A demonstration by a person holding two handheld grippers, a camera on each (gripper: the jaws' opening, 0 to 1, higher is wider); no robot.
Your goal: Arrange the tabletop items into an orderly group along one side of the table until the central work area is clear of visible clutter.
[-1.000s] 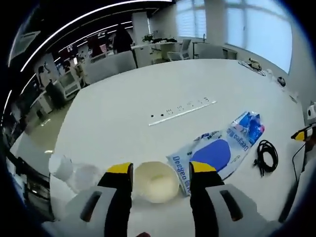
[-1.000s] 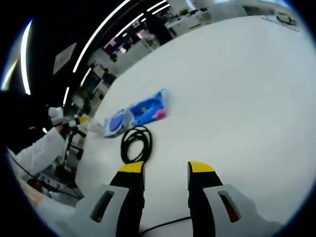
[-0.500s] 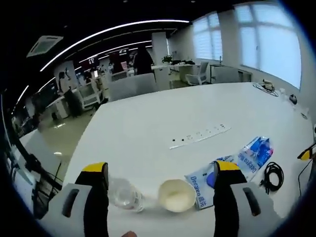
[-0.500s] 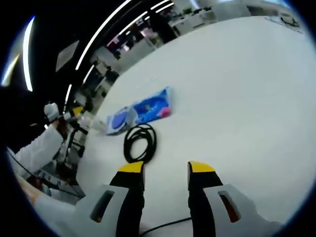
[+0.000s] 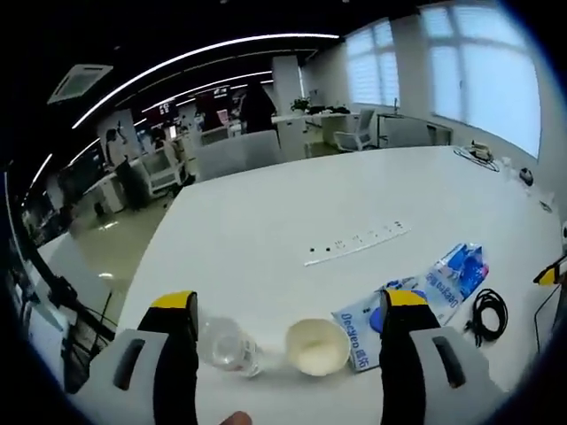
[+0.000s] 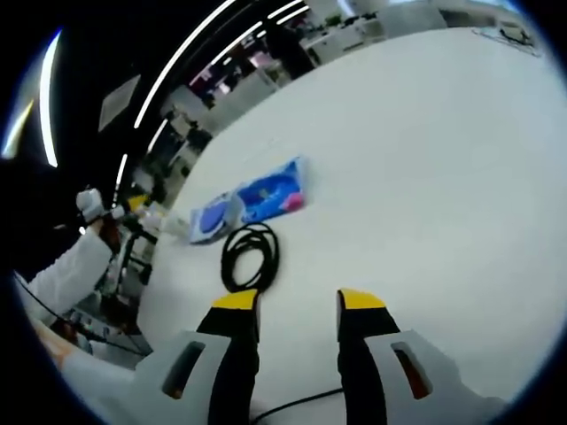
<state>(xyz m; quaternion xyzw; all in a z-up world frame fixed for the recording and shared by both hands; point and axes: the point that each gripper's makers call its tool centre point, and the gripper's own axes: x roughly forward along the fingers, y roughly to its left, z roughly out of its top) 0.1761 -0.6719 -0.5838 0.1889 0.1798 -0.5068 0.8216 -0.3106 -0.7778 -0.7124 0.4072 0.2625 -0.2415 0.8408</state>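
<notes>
My left gripper [image 5: 290, 301] stands wide open above the near edge of the white table [image 5: 266, 212], with nothing between its jaws. Just beyond its tips lie a clear plastic cup [image 5: 226, 347] on its side and a white paper cup [image 5: 316, 345] standing with its mouth up. A blue and white packet [image 5: 425, 288] lies to their right, and a coiled black cable [image 5: 490, 310] beyond it. My right gripper [image 6: 297, 301] is open and empty, its tips just short of the black cable [image 6: 250, 257]. The packet [image 6: 252, 202] lies behind the coil.
A long white power strip [image 5: 359, 241] is set in the table's middle. The left gripper [image 6: 106, 208] and a white sleeve [image 6: 62, 274] show at the left of the right gripper view. A thin black cord [image 6: 292, 403] runs under my right gripper. Office chairs [image 5: 221, 155] stand beyond the far edge.
My left gripper's jaws have spread much wider and drawn back from the white cup, which stays on the table; the clear cup now shows between them. The right gripper has barely moved.
</notes>
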